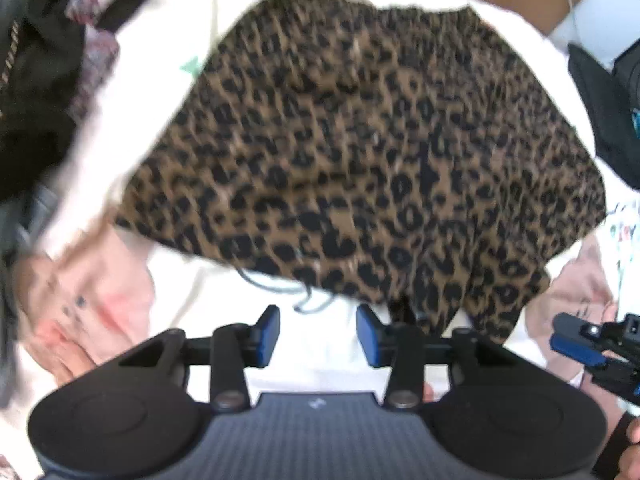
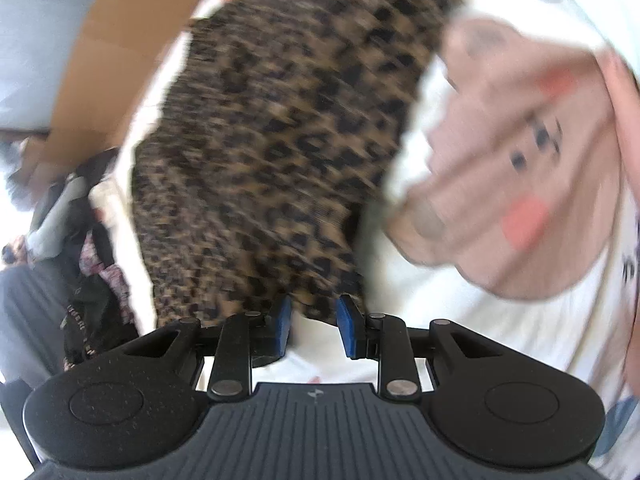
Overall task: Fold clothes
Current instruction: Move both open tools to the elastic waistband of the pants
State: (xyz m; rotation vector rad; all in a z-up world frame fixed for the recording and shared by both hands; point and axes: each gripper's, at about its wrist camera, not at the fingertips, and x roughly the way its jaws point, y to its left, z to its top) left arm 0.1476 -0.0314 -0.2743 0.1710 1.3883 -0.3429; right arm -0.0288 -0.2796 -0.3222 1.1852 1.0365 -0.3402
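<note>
Looking down along your left gripper (image 1: 318, 334), you see its blue pads standing partly apart with nothing between them, only white cloth (image 1: 320, 360) showing in the gap. Just beyond the pads, the leopard-print garment (image 1: 360, 152) lies spread flat on that white cloth, its near hem right past the fingertips and a thin grey cord (image 1: 280, 286) trailing from under that hem. To the left of the leopard-print garment sits a pale pink garment (image 1: 92, 304) with red patches and dark marks, and further left again a heap of dark clothes (image 1: 36, 80). On the leopard-print garment's right edge, near its lower corner, your right gripper (image 1: 576, 340) shows from the side.

Your right gripper (image 2: 311, 326) also has its jaws partly open and holds nothing; the leopard-print garment's (image 2: 280, 140) hem lies just beyond the pads, not pinched by them. In this view the pink garment (image 2: 516, 168) lies beside the leopard-print garment on its right, resting on the white cloth (image 2: 500, 328). Beyond the leopard-print garment's far edge you see brown cardboard (image 2: 116, 48), and the dark clothes (image 2: 88, 280) are piled off its left side. Both views are blurred.
</note>
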